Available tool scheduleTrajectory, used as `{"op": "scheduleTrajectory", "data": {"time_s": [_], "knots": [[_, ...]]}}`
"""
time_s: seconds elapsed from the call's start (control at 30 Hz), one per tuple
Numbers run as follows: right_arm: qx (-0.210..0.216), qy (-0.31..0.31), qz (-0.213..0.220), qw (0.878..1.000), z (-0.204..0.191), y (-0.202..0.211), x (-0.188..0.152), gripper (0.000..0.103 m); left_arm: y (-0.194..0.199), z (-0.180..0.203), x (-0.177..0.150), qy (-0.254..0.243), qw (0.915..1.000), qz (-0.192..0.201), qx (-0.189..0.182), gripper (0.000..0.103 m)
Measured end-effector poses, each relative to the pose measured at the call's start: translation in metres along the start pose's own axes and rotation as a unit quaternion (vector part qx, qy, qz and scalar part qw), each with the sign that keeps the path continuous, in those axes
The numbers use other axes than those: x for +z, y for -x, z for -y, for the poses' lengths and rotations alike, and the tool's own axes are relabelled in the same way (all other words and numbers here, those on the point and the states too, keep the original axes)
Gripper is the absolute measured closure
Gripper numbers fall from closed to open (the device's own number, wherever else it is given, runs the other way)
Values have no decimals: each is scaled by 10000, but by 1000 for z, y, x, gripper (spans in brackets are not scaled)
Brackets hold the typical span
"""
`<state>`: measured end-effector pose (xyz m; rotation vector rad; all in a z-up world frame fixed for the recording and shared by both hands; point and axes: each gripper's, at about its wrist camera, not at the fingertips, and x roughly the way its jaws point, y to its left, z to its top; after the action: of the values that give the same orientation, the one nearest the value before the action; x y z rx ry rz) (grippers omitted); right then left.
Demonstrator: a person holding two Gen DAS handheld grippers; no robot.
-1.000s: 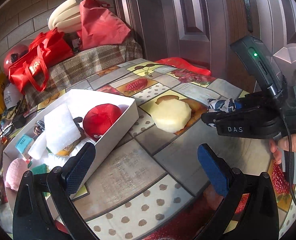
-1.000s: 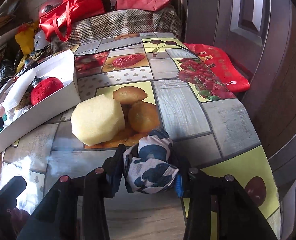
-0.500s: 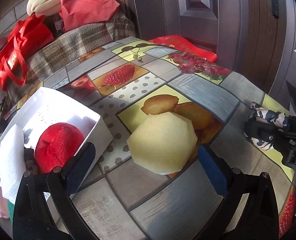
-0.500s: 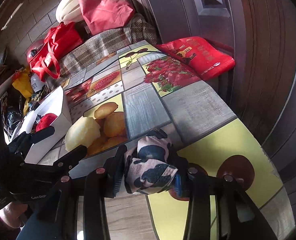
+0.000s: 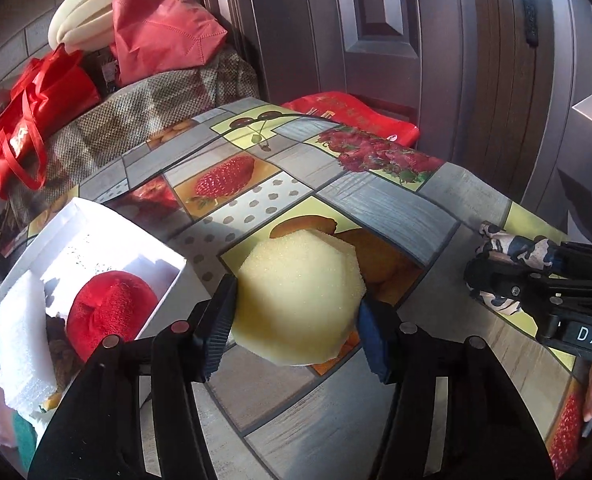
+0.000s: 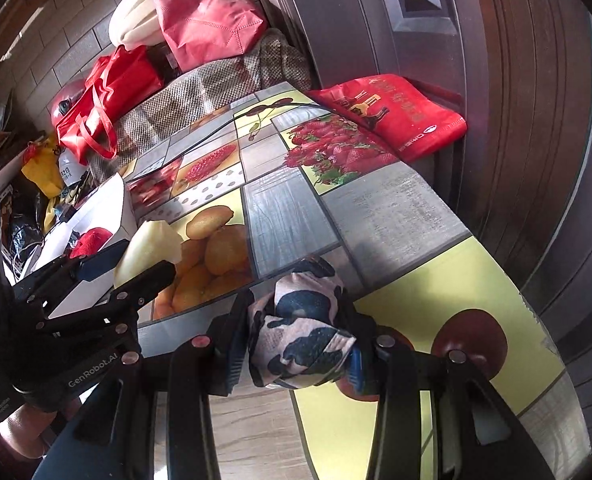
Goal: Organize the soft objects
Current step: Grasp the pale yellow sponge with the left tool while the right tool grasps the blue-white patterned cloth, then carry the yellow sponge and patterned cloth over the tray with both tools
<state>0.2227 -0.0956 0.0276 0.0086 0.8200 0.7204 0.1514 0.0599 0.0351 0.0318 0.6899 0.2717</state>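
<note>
While the left gripper (image 5: 296, 316) closes, its ribbed pads already touch both sides of the pale yellow faceted foam sponge (image 5: 298, 296), frame centre, on the glossy fruit-print tablecloth (image 5: 360, 200). Right gripper (image 6: 291, 344) is clamped on a bunched cow-print cloth (image 6: 302, 336), lower centre. White cardboard box (image 5: 107, 220) at left holds a fuzzy red ball (image 5: 109, 314) and a white foam block (image 5: 23, 344).

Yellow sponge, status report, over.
Left claw closing on yellow sponge, pads at both sides. Right claw shut on patterned cloth. White box beside sponge, path clear.
</note>
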Motion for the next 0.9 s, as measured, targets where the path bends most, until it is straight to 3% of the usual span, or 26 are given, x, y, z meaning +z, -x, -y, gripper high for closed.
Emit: {"op": "scheduleTrajectory", "data": {"time_s": [0.1,0.3,0.57,0.7,0.9], "knots": [[-119,-124,79,9998,5,2,0,62,20,-10,-6,330,9986,346,204,47],[-419,-176,282,9986,6,10,-2,62,45,-32,-22,816,9936,577,531,47],[-679,402,1443,9864,-20,50,-12,62,91,-37,-54,730,9885,1078,772,46],[-393,218,1428,9887,-26,53,-20,62,107,-43,-66,739,9870,1164,821,46],[-352,339,1626,9855,-49,63,-33,62,126,-53,-82,784,9843,1299,904,46]]}}
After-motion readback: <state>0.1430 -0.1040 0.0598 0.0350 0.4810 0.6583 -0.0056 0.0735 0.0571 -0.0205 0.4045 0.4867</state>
